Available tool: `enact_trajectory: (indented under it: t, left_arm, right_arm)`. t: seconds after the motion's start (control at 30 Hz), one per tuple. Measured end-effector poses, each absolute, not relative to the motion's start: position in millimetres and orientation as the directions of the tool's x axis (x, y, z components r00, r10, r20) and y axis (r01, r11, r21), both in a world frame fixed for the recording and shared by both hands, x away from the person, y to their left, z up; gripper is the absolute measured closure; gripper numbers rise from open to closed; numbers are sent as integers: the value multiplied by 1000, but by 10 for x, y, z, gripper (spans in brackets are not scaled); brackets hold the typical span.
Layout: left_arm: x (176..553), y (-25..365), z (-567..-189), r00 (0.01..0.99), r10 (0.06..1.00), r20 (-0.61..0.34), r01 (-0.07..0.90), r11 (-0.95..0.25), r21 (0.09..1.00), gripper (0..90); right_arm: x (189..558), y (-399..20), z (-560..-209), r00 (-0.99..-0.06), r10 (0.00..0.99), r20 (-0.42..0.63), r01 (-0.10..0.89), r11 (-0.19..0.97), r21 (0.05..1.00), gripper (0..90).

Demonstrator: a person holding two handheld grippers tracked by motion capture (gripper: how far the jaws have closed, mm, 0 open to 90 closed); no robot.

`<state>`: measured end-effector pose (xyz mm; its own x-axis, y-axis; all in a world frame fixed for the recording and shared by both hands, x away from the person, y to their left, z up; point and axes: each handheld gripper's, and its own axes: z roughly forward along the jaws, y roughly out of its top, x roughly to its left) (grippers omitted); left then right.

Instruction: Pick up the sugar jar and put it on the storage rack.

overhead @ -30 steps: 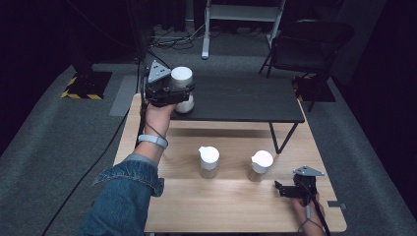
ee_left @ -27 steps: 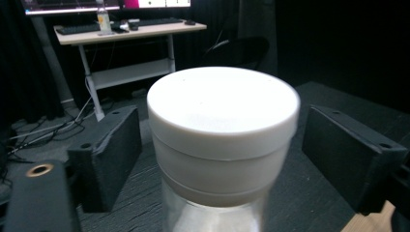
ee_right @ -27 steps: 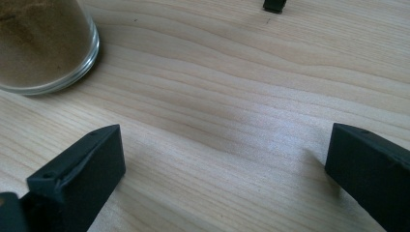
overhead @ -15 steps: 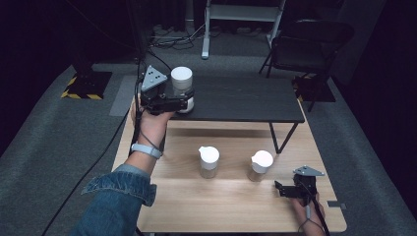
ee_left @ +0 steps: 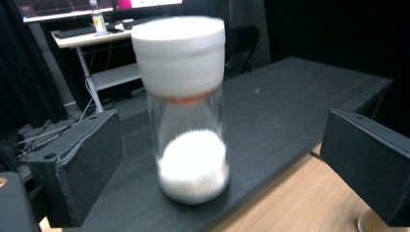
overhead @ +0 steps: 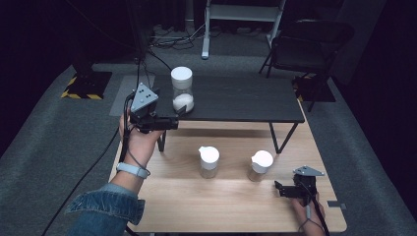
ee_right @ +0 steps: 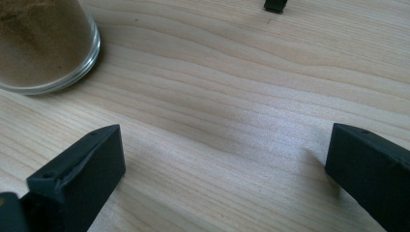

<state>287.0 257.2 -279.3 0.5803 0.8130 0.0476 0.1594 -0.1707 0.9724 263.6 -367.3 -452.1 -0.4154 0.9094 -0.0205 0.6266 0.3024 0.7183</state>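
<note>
While jaws open, jar (ee_left: 188,111) between fingers (ee_left: 82,164)

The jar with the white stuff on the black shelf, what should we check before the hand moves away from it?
1. Jar with white powder standing upright on the black shelf: ok.
2. Its white lid on top: ok.
3. Left tool let go: ok; its jaws have just been opening, and both stand apart from the glass with gaps on each side.
4. Jar far enough from the shelf's edge: not ok, it sits close to the front edge.
5. Right tool out of the way: ok, open and holding nothing, low over the wooden table.
6. Two other jars upright: ok.
</note>
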Motion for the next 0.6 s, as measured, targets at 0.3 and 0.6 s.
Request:
enact_trajectory:
  t: [0.3, 0.6]
  left_arm:
    - [2771, 2690, -2985, 578, 816, 22, 206, -172, 963, 22]
    - [2748, 2714, -3183, 594, 804, 10, 249, -196, 949, 23]
  right_arm:
    - [2636, -3673, -4521, -415, 909, -21, 627, 303, 718, 4]
    - [2636, -3673, -4522, -415, 909, -21, 626, 302, 719, 4]
